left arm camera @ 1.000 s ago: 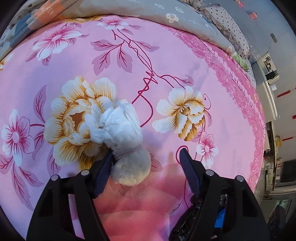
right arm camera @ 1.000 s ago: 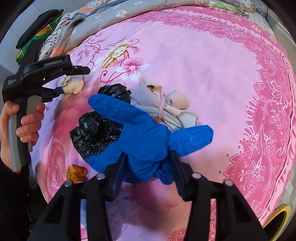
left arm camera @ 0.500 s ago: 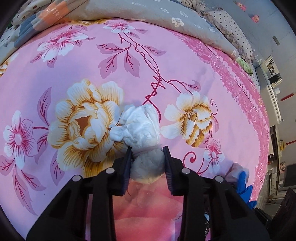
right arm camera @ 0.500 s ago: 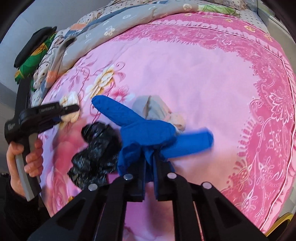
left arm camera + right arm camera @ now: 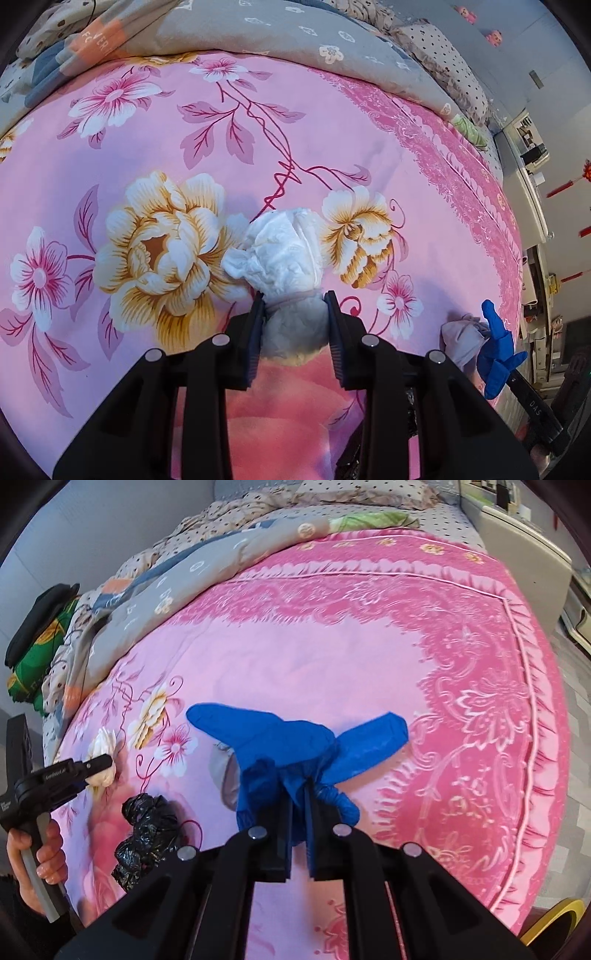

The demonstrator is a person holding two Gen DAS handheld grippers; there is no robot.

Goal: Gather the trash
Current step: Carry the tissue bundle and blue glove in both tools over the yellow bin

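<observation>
On the pink floral bedspread point(image 5: 332, 122), the left gripper point(image 5: 293, 306) pinches a white tissue wad point(image 5: 280, 254), while at 3 o'clock the right gripper point(image 5: 299, 794) has clamped a blue glove point(image 5: 291, 738), the black bag point(image 5: 147, 834) lying at its 9 o'clock.

Blue glove point(image 5: 291, 738), white wad point(image 5: 280, 254), pink floral bedspread point(image 5: 184, 147)

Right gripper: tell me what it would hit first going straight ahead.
Past the blue rubber glove it grips, the right gripper would likely meet the pink floral bedspread; depth is unclear.
</observation>
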